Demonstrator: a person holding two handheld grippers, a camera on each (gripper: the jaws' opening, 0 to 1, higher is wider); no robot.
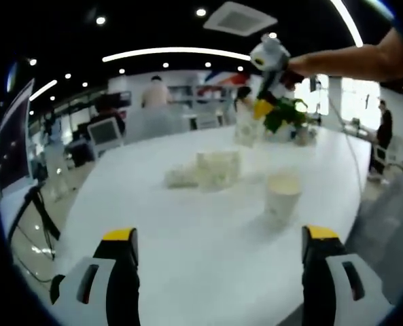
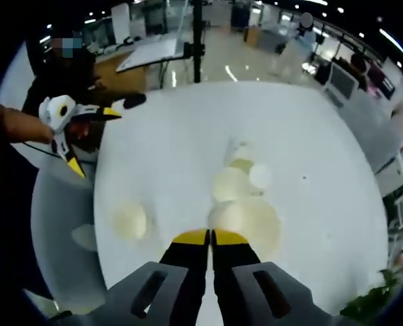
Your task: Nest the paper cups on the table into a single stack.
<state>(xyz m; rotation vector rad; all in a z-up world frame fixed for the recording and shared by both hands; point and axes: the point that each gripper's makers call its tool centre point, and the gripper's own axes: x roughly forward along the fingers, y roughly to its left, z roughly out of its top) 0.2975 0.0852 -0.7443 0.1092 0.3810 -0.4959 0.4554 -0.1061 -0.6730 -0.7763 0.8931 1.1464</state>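
1 paper cup (image 1: pixel 283 195) stands apart on the white table (image 1: pixel 187 258), just ahead of my left gripper (image 1: pixel 218 248), jaws spread wide. My right gripper (image 2: pixel 210 238) hovers above the cluster of cups (image 2: pixel 238 197), jaws pressed together, empty. Nesting has barely begun; next I should close on that lone cup.

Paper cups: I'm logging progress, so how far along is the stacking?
Done: no finished stack shows, and the cluster of cups is too blurred to tell whether any are nested. In hand: the right gripper looks shut on the rim of one cup, held above the table. The left gripper is open and empty. Left: the lone cup and the cluster.
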